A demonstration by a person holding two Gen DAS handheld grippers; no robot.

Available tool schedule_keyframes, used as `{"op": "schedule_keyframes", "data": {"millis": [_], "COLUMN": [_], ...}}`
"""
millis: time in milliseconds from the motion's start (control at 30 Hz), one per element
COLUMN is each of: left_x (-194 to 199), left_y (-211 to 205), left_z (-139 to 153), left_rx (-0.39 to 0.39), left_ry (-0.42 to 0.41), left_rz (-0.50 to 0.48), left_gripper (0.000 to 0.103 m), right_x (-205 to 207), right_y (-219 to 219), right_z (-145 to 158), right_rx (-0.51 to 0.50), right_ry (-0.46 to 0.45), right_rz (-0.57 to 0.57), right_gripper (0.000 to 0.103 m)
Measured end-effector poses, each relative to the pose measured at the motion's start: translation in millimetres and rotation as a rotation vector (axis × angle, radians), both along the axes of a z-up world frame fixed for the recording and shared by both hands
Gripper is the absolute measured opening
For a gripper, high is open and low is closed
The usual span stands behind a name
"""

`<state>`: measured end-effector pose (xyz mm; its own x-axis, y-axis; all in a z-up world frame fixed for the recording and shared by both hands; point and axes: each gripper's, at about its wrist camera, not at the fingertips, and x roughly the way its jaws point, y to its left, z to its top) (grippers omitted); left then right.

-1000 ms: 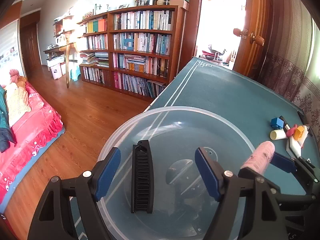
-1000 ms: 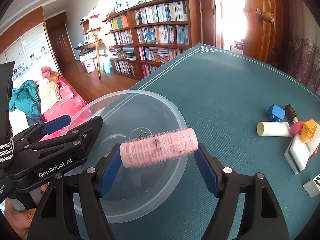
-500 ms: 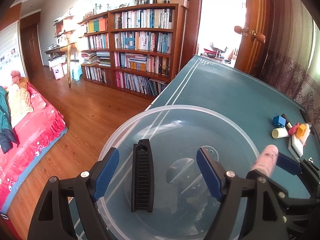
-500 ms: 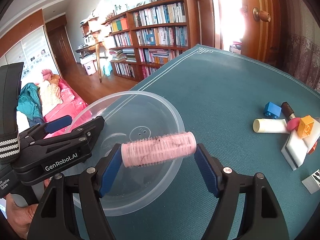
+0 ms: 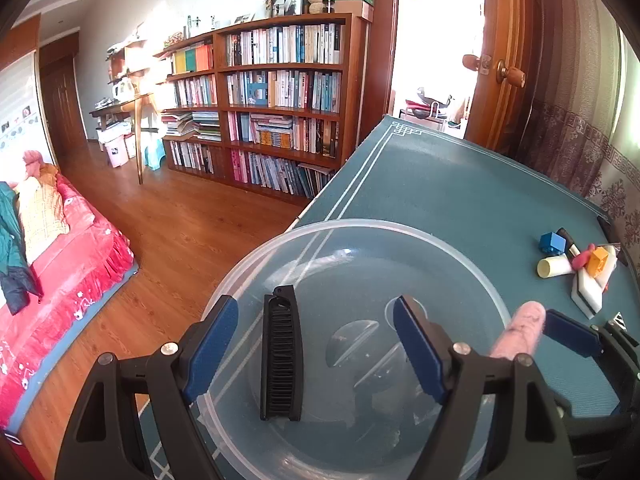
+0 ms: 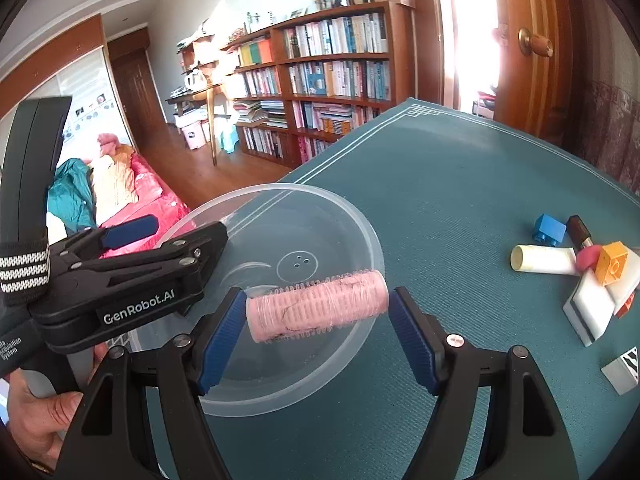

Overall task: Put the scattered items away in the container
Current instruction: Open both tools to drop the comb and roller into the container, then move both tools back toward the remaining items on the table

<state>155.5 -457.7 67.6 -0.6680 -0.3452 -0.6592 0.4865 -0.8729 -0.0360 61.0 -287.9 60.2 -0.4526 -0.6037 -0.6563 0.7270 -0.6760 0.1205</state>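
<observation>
Your right gripper [image 6: 318,312] clamps the pink hair roller [image 6: 316,306] end to end, hanging over the clear plastic bowl's [image 6: 360,228] near rim. Your left gripper [image 5: 316,344] gapes wide, holding nothing; the black comb [image 5: 280,354] lies in the bowl between its fingers. Blocks [image 6: 550,230] lie well right.

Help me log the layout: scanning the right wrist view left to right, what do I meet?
Left gripper → clear plastic bowl → pink hair roller → white tube → orange toy brick
</observation>
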Motion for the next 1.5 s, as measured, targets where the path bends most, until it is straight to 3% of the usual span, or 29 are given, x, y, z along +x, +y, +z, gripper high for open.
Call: {"op": "schedule_keyframes", "data": {"millis": [100,233,667,1500], "left_x": [0.0,2.3,1.5,-26.5], "left_y": [2.2,6.2,14.4,82.9], "left_z": [2.7,8.1,13.2,14.5], "left_rx": [-0.007,-0.029,-0.051,-0.109], "left_ry": [0.003,0.020,0.033,-0.010], "left_rz": [0.000,0.005,-0.001,-0.117], "left_gripper": [0.087,0.103,0.103,0.103], "right_x": [5.9,17.9,13.1,-23.8], "right_y": [-3.2,-7.9,17.7,134.2], "right_z": [-1.0,-1.5,-0.1,-8.0], "right_rx": [0.003,0.025,-0.003,-0.091], "right_ry": [-0.003,0.031,0.013,-0.084], "right_rz": [0.050,0.098,0.008,-0.285], "right_gripper": [0.076,0.076,0.076,0.076]}}
